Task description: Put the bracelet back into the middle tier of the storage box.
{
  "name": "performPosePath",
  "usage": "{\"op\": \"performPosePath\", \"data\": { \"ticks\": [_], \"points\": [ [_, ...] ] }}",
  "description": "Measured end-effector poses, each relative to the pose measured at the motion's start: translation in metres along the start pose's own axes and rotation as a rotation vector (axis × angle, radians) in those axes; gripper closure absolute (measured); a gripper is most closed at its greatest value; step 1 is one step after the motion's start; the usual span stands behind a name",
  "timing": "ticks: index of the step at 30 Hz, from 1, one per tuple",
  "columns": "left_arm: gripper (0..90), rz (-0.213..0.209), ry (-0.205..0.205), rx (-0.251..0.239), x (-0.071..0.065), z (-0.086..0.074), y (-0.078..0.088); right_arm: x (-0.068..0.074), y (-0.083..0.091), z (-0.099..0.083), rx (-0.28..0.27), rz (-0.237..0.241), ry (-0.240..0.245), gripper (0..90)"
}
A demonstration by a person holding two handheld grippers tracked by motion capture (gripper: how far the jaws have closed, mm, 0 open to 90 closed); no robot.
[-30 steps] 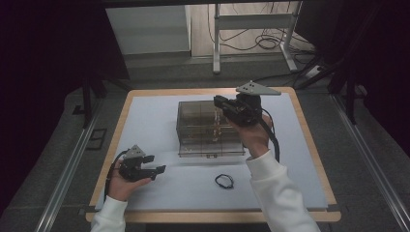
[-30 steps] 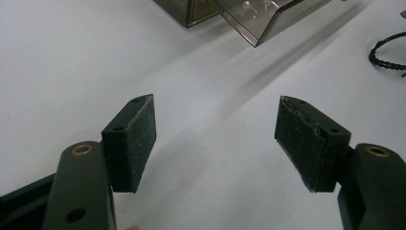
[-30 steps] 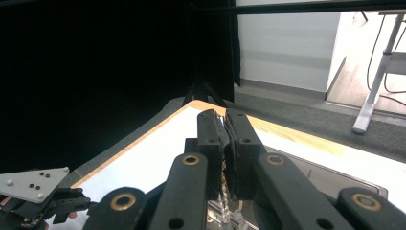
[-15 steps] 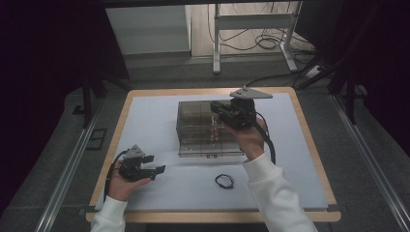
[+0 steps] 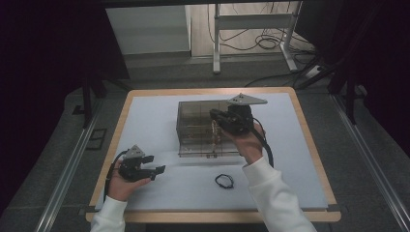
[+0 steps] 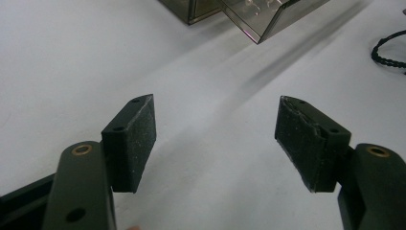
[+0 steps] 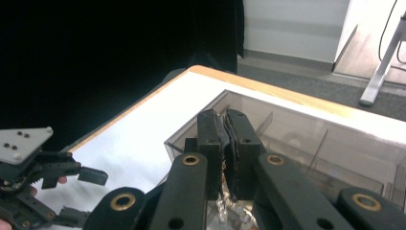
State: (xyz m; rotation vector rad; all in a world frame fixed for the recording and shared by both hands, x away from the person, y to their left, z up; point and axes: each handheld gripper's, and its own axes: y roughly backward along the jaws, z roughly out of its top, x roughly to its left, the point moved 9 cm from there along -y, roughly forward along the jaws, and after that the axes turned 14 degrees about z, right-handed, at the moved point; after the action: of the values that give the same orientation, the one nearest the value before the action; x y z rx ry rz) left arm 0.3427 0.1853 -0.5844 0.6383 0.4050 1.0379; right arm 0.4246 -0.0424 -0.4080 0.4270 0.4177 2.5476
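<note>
A smoky clear compartment box (image 5: 193, 126) stands in the middle of the white mat. My right gripper (image 5: 213, 116) hovers over the box's right part, shut on a thin pale chain (image 5: 213, 132) that dangles from the pads into the box. In the right gripper view the pads (image 7: 224, 125) are pressed together and the chain (image 7: 221, 207) hangs below them over the box (image 7: 306, 139). My left gripper (image 5: 156, 163) rests low at the front left of the mat, open, with nothing between its pads (image 6: 215, 139). It also appears in the right gripper view (image 7: 85, 195).
A small black cord loop (image 5: 224, 181) lies on the mat in front of the box, and it sits at the right edge of the left gripper view (image 6: 389, 50). The table has a wooden rim (image 5: 309, 140). Beyond it are floor cables and a metal stand.
My right gripper has sunk a little toward the box with the chain still in it. The left gripper has stayed where it was.
</note>
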Motion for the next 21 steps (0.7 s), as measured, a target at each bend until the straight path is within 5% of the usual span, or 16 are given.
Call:
{"op": "performPosePath", "data": {
  "ticks": [21],
  "points": [
    [30.6,-0.003,0.000,0.009,-0.001,-0.002,-0.002,-0.006,-0.011,-0.034,0.088,0.007,-0.016,85.8]
  ]
}}
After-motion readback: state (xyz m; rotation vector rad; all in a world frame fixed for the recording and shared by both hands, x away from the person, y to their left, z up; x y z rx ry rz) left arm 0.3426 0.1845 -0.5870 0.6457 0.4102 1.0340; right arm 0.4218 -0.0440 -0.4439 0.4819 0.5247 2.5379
